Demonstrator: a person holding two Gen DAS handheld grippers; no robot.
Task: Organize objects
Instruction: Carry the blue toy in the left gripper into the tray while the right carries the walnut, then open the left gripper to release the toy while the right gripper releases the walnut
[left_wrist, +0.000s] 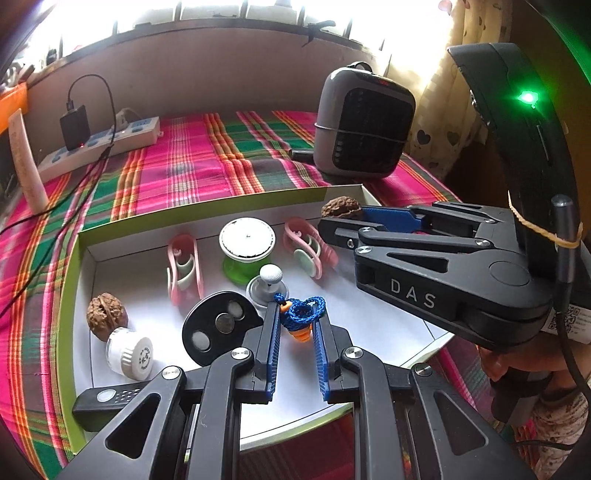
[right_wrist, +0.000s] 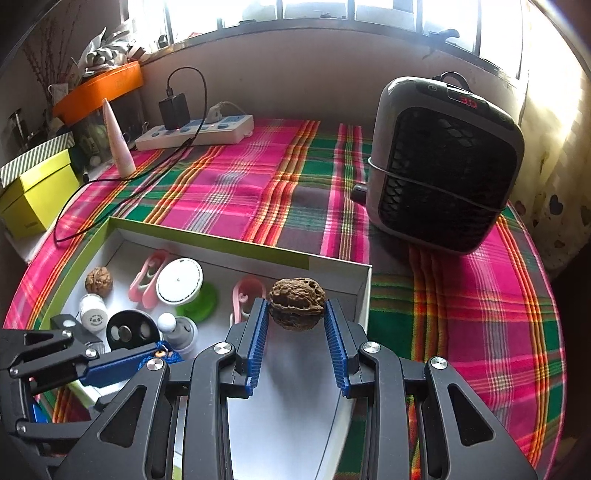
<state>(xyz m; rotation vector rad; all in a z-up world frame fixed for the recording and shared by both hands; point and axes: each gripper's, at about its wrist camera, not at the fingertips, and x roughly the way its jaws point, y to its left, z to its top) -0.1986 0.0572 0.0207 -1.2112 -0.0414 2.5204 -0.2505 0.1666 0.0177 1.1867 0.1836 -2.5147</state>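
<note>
A shallow white box with a green rim lies on the plaid cloth. My left gripper is shut on a blue cord with orange earplugs, held above the box floor. My right gripper is shut on a brown walnut, held over the box's right end; it also shows in the left wrist view. Inside the box lie a second walnut, a small white bottle, a black disc, a green-based white cap, two pink clips and a grey knob.
A grey heater stands at the back right. A white power strip with a black charger and its cable lie at the back left. A pale tube and a yellow box stand at the left edge. A black remote lies at the box's front.
</note>
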